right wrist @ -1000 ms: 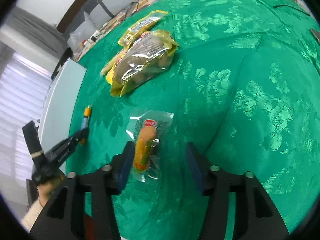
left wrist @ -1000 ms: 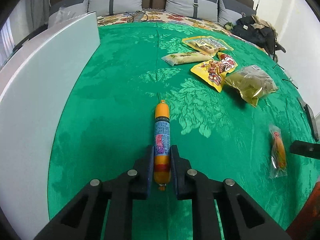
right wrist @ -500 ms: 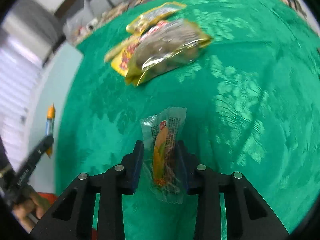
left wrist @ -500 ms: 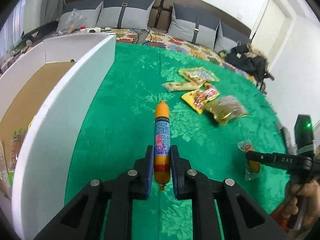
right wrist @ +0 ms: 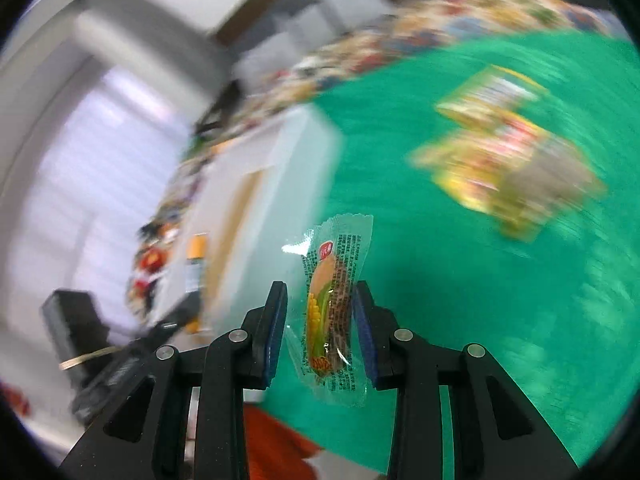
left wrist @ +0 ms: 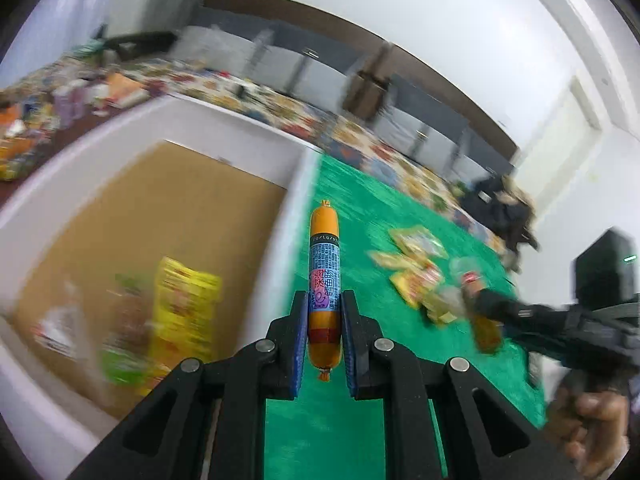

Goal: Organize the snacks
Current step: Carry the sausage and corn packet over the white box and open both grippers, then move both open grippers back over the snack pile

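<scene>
The left tongs (left wrist: 324,320) were clamped on an orange sausage stick (left wrist: 324,276), held in the air just beside the white box (left wrist: 288,216), above the green cloth (left wrist: 360,420). The right tongs (right wrist: 320,320) gripped a clear-wrapped corn sausage (right wrist: 330,308), farther from the box, with blurred snack packets (right wrist: 500,168) lying well beyond it.
</scene>
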A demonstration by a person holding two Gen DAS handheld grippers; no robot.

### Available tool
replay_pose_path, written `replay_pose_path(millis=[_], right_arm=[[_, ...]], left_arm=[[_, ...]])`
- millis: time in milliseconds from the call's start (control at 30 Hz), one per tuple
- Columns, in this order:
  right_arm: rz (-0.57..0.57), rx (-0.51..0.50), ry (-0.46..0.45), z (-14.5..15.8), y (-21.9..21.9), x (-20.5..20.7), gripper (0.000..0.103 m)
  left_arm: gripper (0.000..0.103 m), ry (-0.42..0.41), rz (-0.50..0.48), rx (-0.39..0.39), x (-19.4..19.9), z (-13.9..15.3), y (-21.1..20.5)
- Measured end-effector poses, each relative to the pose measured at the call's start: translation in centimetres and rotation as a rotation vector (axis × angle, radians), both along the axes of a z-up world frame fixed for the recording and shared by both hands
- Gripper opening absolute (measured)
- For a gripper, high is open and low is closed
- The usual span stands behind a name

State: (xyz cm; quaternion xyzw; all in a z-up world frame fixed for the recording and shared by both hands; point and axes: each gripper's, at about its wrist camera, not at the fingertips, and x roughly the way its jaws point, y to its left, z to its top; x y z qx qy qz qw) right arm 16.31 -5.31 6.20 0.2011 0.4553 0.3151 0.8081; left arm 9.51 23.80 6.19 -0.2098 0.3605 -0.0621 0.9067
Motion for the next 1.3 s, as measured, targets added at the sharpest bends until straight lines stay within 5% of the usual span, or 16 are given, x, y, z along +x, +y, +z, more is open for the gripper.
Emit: replay_pose_path(millis=[200,300,367,467,667,900,1100,1200,1300], right_arm=[[0.212,-0.031,-0.096,2.8,12.7,-0.6,0.040],[0.261,-0.054,-0.129,2.1,17.0,-1.2,0.057],[0.278,-0.095,-0.130,1.0,18.6,-1.0,0.065],[0.272,-0.177,-0.171,-0.7,17.9,-0.9,0.066],[0.134,-0.437,-0.304,-6.1,8.5,-1.6,0.069],[-0.163,-0.713,-0.224,-14.3,-10.6,-2.3,0.069],[-0.450,-0.725,-0.179,-16.6,-23.6,-3.9,0.069],[-0.531,-0.636,-0.084,-16.8,-27.4,-3.6,0.069],[-0.566,-0.633,-0.119,-15.9,-29.0,-2.7,0.069]], left_arm=[[0.015,0.059,0.167,0.109,-0.7,-1.1,8.6],[0.023,0.107,0.252,0.158,-1.1,-2.7,11.2],[0.069,0.145,0.304,0.178,-1.7,-3.8,12.4],[0.082,0.105,0.377,0.180,-3.5,-4.3,13.0],[0.083,0.060,0.297,0.160,-3.1,-3.0,8.7],[0.101,-0.036,0.034,0.159,-0.3,-0.6,-4.2],[0.102,0.147,-0.222,0.210,4.2,-7.4,-17.6],[0.101,0.210,-0.263,0.259,5.7,-11.2,-21.6],[0.101,0.230,-0.270,0.315,7.1,-13.5,-24.2]])
